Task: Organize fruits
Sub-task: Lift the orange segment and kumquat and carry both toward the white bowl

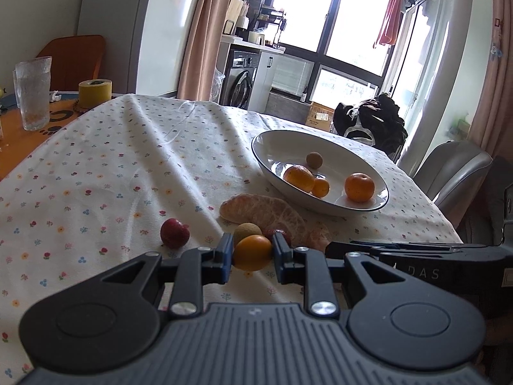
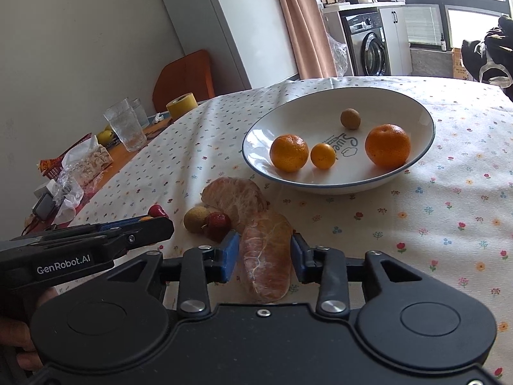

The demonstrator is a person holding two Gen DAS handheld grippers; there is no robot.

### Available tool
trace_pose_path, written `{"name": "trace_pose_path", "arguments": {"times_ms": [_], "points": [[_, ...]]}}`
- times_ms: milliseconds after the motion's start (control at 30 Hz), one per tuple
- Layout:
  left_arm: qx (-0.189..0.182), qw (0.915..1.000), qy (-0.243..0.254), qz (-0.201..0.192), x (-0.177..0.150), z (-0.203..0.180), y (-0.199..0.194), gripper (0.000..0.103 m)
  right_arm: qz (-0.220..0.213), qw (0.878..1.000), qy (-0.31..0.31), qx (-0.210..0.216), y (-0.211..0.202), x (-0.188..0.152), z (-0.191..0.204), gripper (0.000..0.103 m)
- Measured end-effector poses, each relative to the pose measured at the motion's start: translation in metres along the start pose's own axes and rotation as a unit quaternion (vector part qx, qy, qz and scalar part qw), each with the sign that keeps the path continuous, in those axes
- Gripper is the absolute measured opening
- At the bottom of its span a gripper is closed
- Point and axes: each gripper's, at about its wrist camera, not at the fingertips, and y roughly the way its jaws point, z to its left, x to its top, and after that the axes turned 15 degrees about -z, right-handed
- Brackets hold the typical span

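Observation:
My left gripper (image 1: pixel 253 256) is shut on a small orange fruit (image 1: pixel 251 252), its blue pads pressing both sides. Just beyond lie a brown longan (image 1: pixel 247 232), a red fruit (image 1: pixel 174 233), another red fruit (image 1: pixel 279 234) and a large peeled pomelo piece (image 1: pixel 266 211). My right gripper (image 2: pixel 265 256) is shut on a second peeled pomelo segment (image 2: pixel 266 256) that lies on the cloth. The white bowl (image 2: pixel 304 112) behind holds two mandarins (image 2: pixel 288 152) (image 2: pixel 388 145), a small orange fruit (image 2: pixel 323 155) and a longan (image 2: pixel 350 118). The left gripper (image 2: pixel 154 221) shows at the right wrist view's left.
A flowered tablecloth (image 1: pixel 112 166) covers the table. Glasses (image 2: pixel 125 128), a yellow tape roll (image 2: pixel 181 104) and wrappers (image 2: pixel 80 166) crowd the bare left end. An orange chair (image 2: pixel 186 77) stands behind, a grey chair (image 1: pixel 449 170) at the right edge.

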Motion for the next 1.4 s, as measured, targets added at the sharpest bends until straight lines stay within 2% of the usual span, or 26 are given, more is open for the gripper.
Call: {"name": "trace_pose_path", "arguments": {"times_ms": [133,267,400,600,733,867,1067,1167,1333,1400], "points": [[0.001,1.0,-0.002,-0.001,0.0,0.001,0.0,0.024,-0.014,0.998,-0.054,-0.016,0.0,-0.002,0.021,0.037],[0.003,1.0,-0.009,-0.001,-0.001,0.006,-0.001,0.024,-0.013,0.998,-0.064,-0.01,0.0,-0.001,0.029,0.037],[0.003,0.9999,-0.015,-0.004,-0.001,0.013,-0.005,0.024,-0.009,0.995,-0.09,-0.034,0.006,-0.004,0.037,0.038],[0.005,0.9995,-0.031,-0.008,0.0,0.025,-0.009,0.024,-0.008,0.987,-0.15,-0.062,0.015,-0.013,0.055,0.044],[0.005,0.9993,-0.037,-0.009,0.0,0.031,-0.01,0.024,-0.006,0.982,-0.175,-0.078,0.02,-0.017,0.059,0.044],[0.007,0.9991,-0.041,-0.008,-0.001,0.037,-0.01,0.024,-0.005,0.98,-0.179,-0.088,0.023,-0.018,0.055,0.038],[0.01,0.9989,-0.046,-0.005,-0.002,0.041,-0.009,0.024,0.005,0.985,-0.152,-0.082,0.021,-0.01,0.045,0.032],[0.009,0.999,-0.044,-0.006,-0.001,0.039,-0.009,0.024,-0.001,0.987,-0.143,-0.081,0.016,-0.005,0.043,0.026],[0.005,0.9992,-0.039,-0.003,-0.001,0.033,-0.008,0.024,-0.013,0.987,-0.137,-0.087,0.008,0.005,0.034,0.025],[0.003,0.9994,-0.036,-0.002,-0.002,0.03,-0.007,0.024,-0.012,0.988,-0.129,-0.085,0.006,0.007,0.028,0.021]]}}
